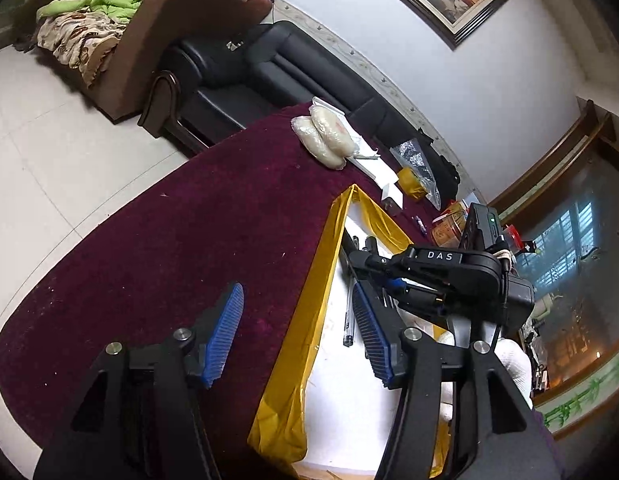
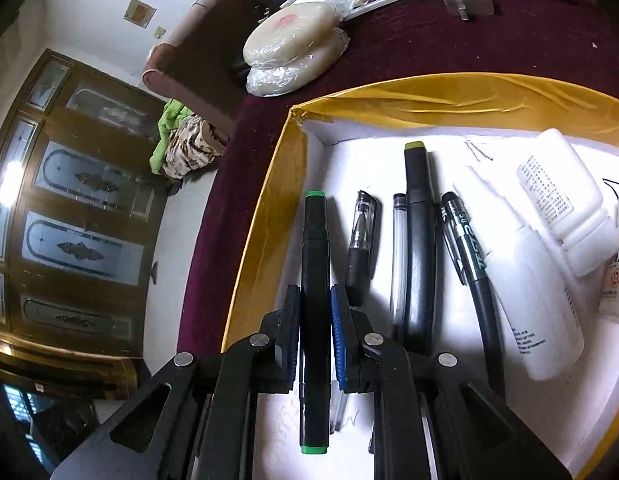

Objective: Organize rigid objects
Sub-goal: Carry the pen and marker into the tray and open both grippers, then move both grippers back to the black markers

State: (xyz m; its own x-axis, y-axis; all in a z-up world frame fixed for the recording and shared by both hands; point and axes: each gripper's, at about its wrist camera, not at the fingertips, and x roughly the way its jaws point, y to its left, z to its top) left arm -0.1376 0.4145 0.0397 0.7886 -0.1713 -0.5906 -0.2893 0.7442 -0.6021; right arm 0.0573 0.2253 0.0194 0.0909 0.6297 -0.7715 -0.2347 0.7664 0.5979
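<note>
A dark red velvety tablecloth point(image 1: 197, 240) covers the table, in a room with white floor tiles, a black sofa point(image 1: 277, 76) and a framed picture. On it sits one gold-edged white tray point(image 2: 265, 216). Inside lie two white bottles point(image 2: 533, 280) with small print too fine to read, a second black marker, and three pens, one lettered "TEST" point(image 2: 467, 248). The right gripper point(image 2: 315, 320), marked "DAS" on its body, pinches a green-capped black marker point(image 2: 315, 264) over the tray. The left gripper point(image 1: 297, 332) has its fingers spread, nothing between them.
</note>
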